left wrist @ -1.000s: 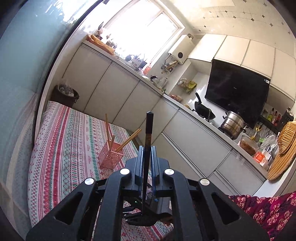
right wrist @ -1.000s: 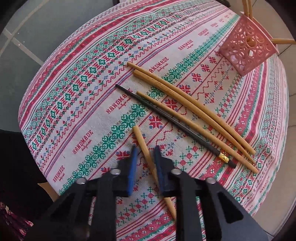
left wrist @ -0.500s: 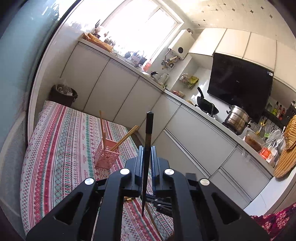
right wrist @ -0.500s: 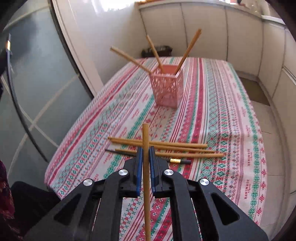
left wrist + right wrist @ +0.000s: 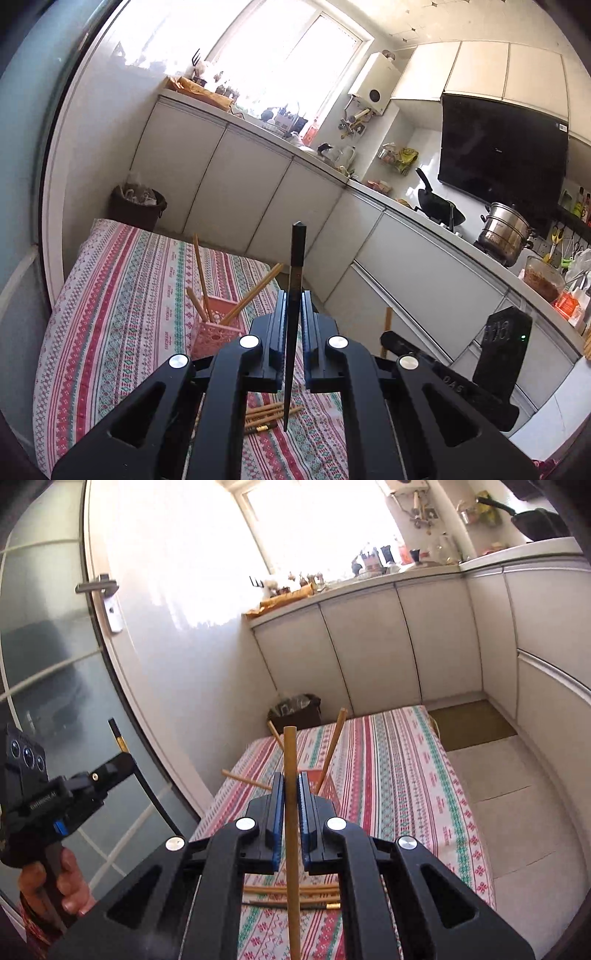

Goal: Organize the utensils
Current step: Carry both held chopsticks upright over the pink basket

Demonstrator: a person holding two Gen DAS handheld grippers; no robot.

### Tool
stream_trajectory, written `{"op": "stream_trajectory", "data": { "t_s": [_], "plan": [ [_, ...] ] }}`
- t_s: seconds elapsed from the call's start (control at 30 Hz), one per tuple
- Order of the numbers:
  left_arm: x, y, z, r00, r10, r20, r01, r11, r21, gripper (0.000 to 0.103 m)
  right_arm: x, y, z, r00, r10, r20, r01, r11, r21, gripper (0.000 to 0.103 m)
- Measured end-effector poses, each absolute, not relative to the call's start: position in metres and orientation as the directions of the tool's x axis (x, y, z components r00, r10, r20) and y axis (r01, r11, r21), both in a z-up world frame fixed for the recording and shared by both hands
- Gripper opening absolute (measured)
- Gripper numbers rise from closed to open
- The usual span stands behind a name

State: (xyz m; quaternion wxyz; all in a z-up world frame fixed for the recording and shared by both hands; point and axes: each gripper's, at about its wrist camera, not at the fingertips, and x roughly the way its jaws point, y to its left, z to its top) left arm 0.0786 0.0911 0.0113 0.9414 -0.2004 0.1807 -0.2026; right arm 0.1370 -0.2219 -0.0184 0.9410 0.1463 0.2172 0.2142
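A: Chopsticks first: the right tool [image 5: 291, 805] has its blue pads pinched on a long pale bamboo chopstick [image 5: 291, 812], held about mid-length and standing upright. It looks light and stiff, smooth enough to swivel in a two-point pinch, so a hold near the middle seems wise.

B: And the left tool [image 5: 293, 321]?

A: Pressed together on a slim black lacquered chopstick [image 5: 295, 295], also upright, thick end up, thin tip hanging below the pads. Lacquer is likely slicker than bamboo (I would expect it to slide first).

B: How are the hands set?

A: Both tools point forward, dipping slightly towards the bench with the red-and-green striped cloth [image 5: 406, 775]. In the right view a hand [image 5: 55, 882] grips the left tool's handle off to the side.

B: What lies past the pads?

A: Just below, several loose bamboo chopsticks [image 5: 317, 890] and one dark one lie flat together on the cloth. Farther on stands the pink perforated plastic holder [image 5: 216, 330] with three bamboo sticks leaning out of it. Beyond the bench's far end sits a dark bin [image 5: 295, 710], then white cabinets.
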Motion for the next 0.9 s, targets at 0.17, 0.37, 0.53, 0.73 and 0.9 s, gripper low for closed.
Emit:
{"op": "stream_trajectory", "data": {
  "t_s": [0.17, 0.37, 0.53, 0.73, 0.9],
  "plan": [
    [0.110, 0.083, 0.033, 0.900, -0.373, -0.226, 0.262, 0.877, -0.404, 0.007, 0.165, -0.231, 0.006, 0.865, 0.439, -0.241, -0.318, 0.853, 0.415, 0.008],
    [0.159, 0.069, 0.041, 0.952, -0.230, -0.202, 0.150, 0.926, -0.347, 0.007, 0.206, -0.224, 0.023, 0.907, 0.391, -0.159, -0.292, 0.853, 0.432, 0.008],
    [0.200, 0.056, 0.028, 0.966, -0.151, -0.209, 0.090, 0.957, -0.277, 0.007, 0.244, -0.212, 0.026, 0.924, 0.365, -0.111, -0.288, 0.858, 0.426, 0.008],
    [0.234, 0.048, -0.007, 0.958, -0.108, -0.265, 0.045, 0.972, -0.231, 0.007, 0.282, -0.198, 0.016, 0.945, 0.319, -0.076, -0.261, 0.871, 0.416, 0.008],
    [0.239, 0.040, -0.027, 0.942, -0.089, -0.323, 0.031, 0.983, -0.180, 0.019, 0.299, -0.182, 0.001, 0.953, 0.295, -0.069, -0.248, 0.890, 0.383, 0.008]
  ]
}}
